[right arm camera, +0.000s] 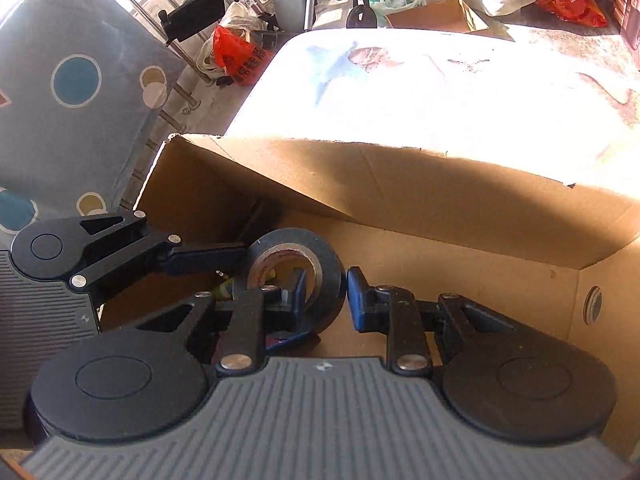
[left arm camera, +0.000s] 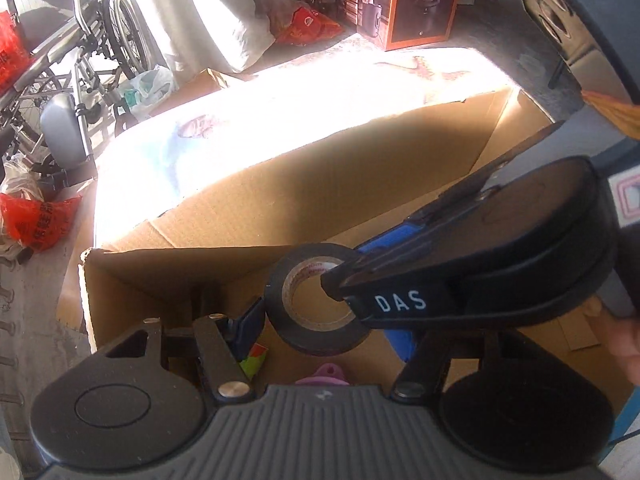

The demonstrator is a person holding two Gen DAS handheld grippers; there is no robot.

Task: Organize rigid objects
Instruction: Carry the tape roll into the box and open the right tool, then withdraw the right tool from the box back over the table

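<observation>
A black tape roll hangs over an open cardboard box. My right gripper is shut on the roll's wall, with one finger through the hole and the other outside. In the left wrist view the same roll and the right gripper reach in from the right. My left gripper stands open beside them, with nothing pressed between its blue pads. Below it in the box lie a multicoloured cube and a pink thing, both partly hidden by the gripper.
The box rests against a sunlit printed cloth surface. Beyond it stand a wheelchair, an orange appliance carton and red plastic bags. A grey mat with coloured circles leans at the left. The box's right wall has a round hole.
</observation>
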